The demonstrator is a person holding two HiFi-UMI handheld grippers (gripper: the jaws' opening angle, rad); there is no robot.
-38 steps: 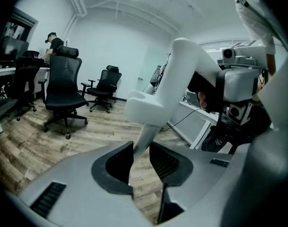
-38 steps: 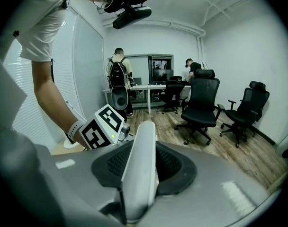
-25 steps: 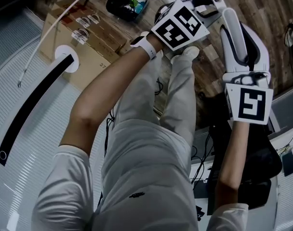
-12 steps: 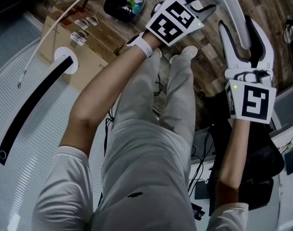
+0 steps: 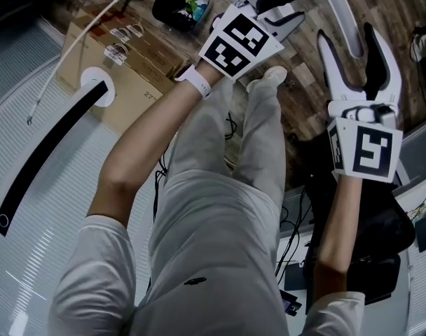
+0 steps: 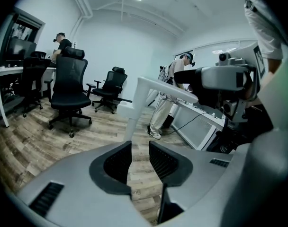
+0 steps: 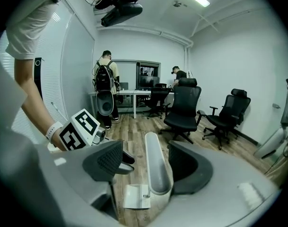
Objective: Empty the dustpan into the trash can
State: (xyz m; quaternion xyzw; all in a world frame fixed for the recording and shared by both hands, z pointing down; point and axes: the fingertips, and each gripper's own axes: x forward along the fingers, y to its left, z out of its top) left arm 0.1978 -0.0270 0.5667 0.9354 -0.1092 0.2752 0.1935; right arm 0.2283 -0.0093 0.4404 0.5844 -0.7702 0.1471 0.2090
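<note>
Dustpan: it stands on the wood floor by your feet. Its upright handle is at 1 o'clock in the head view, and the pan looks bare.
Trash can: at 11 o'clock, with litter inside, well apart from the pan.
Progress: the tipping seems done and the dustpan set back down. You likely only have to draw clear.
Right gripper: your jaws are spread wide either side of the handle, gripping nothing.
Left gripper: jaws a little apart, with nothing between them.
Change: a second ago your right jaws clasped the handle. They have just been opening.
</note>
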